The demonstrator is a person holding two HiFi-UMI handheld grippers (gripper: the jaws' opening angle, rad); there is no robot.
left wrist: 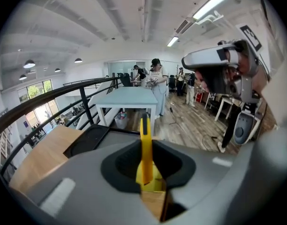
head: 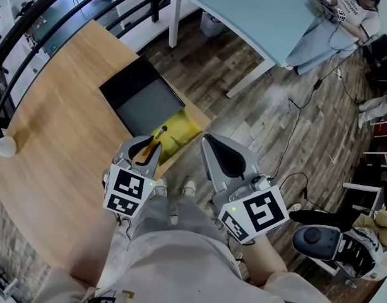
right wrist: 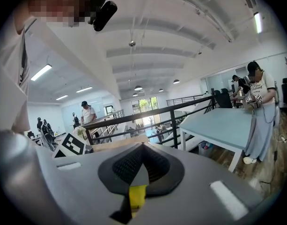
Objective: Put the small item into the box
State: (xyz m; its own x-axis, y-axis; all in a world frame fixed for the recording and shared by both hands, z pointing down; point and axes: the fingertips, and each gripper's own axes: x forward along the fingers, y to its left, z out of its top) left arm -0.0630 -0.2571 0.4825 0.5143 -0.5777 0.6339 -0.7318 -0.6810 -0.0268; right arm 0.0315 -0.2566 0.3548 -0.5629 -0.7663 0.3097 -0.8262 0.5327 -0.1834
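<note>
Left gripper (head: 144,151), held low in front of the person's lap, points forward over the near corner of the open box (head: 146,109), its jaws clamped on a slim yellow item (head: 156,139) with a dark tip. The item hangs just above the box's yellow lining. The box sits at the edge of the wooden tabletop (head: 60,150). Right gripper (head: 212,145) hovers just right of the box, off the tabletop, jaws together and empty.

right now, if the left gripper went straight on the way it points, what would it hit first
Probably nothing close. The left gripper, tongs shut on the yellow item, points roughly level over the open box. Next in line looks like the light blue table, though depth is unclear.
</note>
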